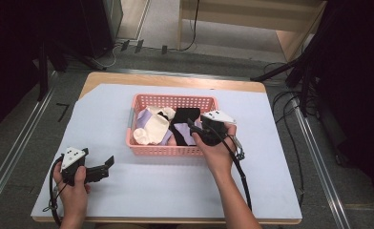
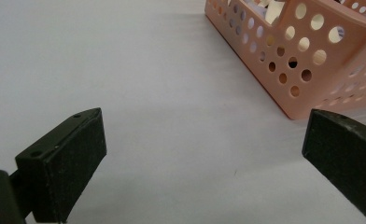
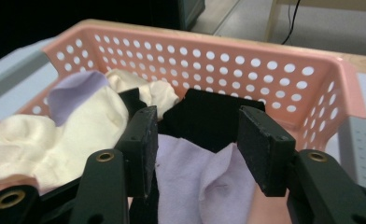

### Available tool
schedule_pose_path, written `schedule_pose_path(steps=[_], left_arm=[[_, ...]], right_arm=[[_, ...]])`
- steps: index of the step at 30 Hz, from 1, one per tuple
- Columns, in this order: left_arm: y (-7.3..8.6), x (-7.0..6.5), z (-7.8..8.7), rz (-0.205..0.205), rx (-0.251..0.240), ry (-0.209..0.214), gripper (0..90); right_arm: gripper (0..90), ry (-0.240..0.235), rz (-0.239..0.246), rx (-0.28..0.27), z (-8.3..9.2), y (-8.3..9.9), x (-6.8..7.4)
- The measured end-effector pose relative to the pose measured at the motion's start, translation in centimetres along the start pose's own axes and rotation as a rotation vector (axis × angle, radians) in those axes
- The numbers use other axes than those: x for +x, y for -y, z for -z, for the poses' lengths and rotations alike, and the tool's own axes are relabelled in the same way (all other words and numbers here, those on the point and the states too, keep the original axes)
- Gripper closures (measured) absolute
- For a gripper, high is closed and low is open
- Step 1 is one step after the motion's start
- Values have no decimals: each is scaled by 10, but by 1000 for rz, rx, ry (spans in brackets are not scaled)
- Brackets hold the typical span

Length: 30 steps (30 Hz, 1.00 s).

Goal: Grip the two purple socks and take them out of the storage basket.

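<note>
At the lower left of the high view, your left gripper [image 1: 109, 163] rests on the pale sheet [image 1: 166, 191] that covers the table, well apart from the basket, with its black jaws pointing toward the right of the frame. In the left gripper view those jaws stand wide and released at the bottom corners, with nothing but bare sheet [image 2: 172, 140] between them; the pink basket [image 2: 312, 70] sits at the upper right of that view, its perforated wall and near corner turned toward you. Moving right in the high view, the pink basket [image 1: 142, 143] sits in the middle of the frame on the sheet, holding a heap of cloth: a cream piece [image 1: 151, 129] at its left end, lilac cloth [image 1: 147, 113] beside it and a black piece [image 1: 185, 117] toward its middle. Your right gripper [image 1: 191, 128] is over the right half of the basket, jaws pointing left into the heap. In the right gripper view the jaws are partly parted and not clenched, with a fold of lilac cloth [image 3: 195, 182] rising between the pads at the bottom centre; the left pad looks close against the cloth, but you cannot tell whether either pad presses on it. The black piece [image 3: 209, 116] lies just beyond the tips in the centre, the cream piece [image 3: 78, 126] fills the left, and the basket's far wall [image 3: 242, 60] runs across the top.
</note>
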State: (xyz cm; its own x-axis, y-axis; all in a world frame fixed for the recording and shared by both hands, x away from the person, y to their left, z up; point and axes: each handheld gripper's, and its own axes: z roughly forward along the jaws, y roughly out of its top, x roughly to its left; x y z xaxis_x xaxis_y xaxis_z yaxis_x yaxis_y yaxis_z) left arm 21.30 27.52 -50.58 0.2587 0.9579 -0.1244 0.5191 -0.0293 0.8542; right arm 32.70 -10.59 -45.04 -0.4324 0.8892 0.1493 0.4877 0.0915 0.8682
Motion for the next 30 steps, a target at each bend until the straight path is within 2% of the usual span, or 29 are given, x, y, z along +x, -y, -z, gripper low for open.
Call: schedule_pose_path(steps=[1, 4, 7, 8, 11, 13, 16, 17, 18, 22, 23, 24, 26, 28, 29, 30], left_arm=[[0, 0, 0, 0, 0, 0, 5], [0, 0, 0, -2, -1, -1, 5], [0, 0, 0, -4, 1, -3, 5], [0, 0, 0, -4, 1, -3, 5], [0, 0, -1, -8, 2, -2, 5], [0, -1, -1, -5, 5, 0, 5], [0, -1, -1, -10, 9, -8, 5], [0, -1, -1, -9, 10, -9, 5], [0, -1, -1, -10, 11, -10, 5], [0, -1, -1, -10, 12, -9, 5], [0, -1, -1, -10, 13, -8, 5], [0, -1, -1, -11, 13, -9, 5], [0, -1, -1, -11, 13, -9, 5], [0, -2, -2, -8, 11, -10, 5], [0, -2, -2, -9, 11, -11, 5], [0, -2, -2, -9, 11, -11, 5]], right_arm=[[484, 4, 6, 25, -6, 0, 1], [482, 16, 12, 53, -13, 1, 1], [483, 32, 1, 111, -25, 4, 0], [483, 32, 1, 111, -25, 4, 0], [498, 45, -19, 168, -32, 6, 1], [496, 32, -52, 177, -34, 5, 2], [493, 16, -88, 272, -41, 6, 4], [479, 11, -77, 338, -45, 6, 6], [479, 11, -77, 338, -45, 6, 6], [460, 34, -79, 420, -50, 6, 7], [452, 39, -88, 457, -52, 5, 7], [452, 39, -88, 457, -52, 5, 7], [450, 49, -97, 496, -55, 4, 7], [462, 59, -97, 532, -57, 4, 7], [500, 78, -82, 582, -60, 4, 9], [500, 78, -82, 582, -60, 4, 9]])
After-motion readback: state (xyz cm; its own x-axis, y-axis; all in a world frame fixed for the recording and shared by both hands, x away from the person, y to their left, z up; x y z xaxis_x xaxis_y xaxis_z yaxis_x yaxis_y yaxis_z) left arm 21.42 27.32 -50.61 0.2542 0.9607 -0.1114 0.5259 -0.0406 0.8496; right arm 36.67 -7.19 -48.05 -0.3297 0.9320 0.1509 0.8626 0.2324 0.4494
